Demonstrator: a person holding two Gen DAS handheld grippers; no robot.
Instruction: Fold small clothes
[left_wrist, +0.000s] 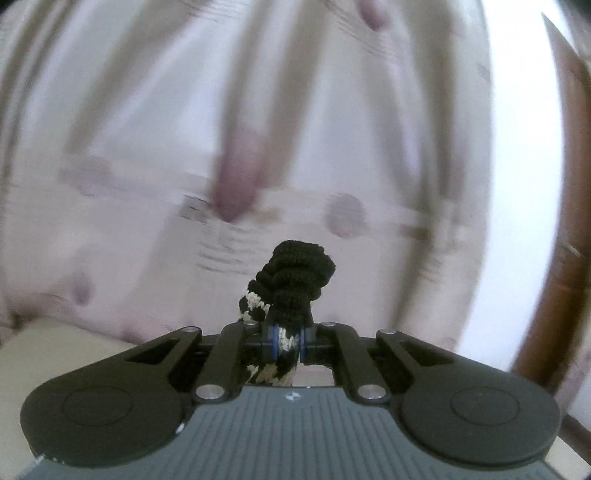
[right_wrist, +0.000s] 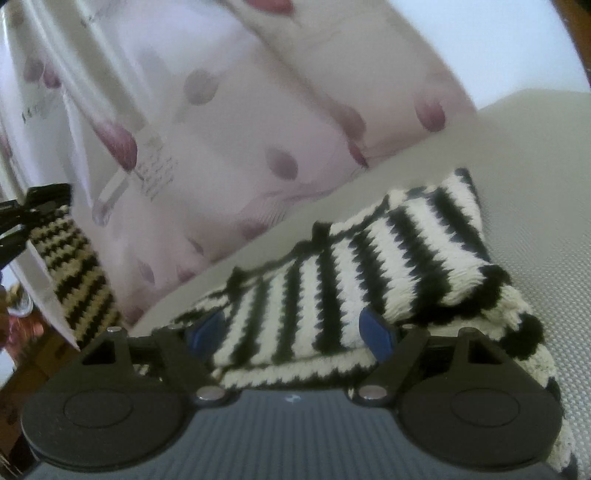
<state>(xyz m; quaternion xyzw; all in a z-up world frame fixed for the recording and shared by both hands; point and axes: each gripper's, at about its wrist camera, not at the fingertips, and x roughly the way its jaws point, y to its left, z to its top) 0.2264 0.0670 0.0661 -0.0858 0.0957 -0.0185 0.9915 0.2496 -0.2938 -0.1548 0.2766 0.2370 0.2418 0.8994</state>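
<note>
Left gripper (left_wrist: 284, 341) is clamped tight on a bunched black edge of the striped knit (left_wrist: 291, 280), which sticks up just ahead of its tips, while the right gripper (right_wrist: 291, 330) stands spread with nothing pinched. The rest of the knit (right_wrist: 369, 266) lies directly between and beyond the right fingers on the pale cushion (right_wrist: 535, 192), flowered curtain (right_wrist: 221, 110) behind. Looks soft, light, stretchy and floppy; I'd grab the black border, not mid-panel.

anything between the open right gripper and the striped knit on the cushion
Nothing visible. The black and cream striped knit garment lies directly between the open right gripper's blue pads, which do not press on it, on the pale woven cushion.
</note>
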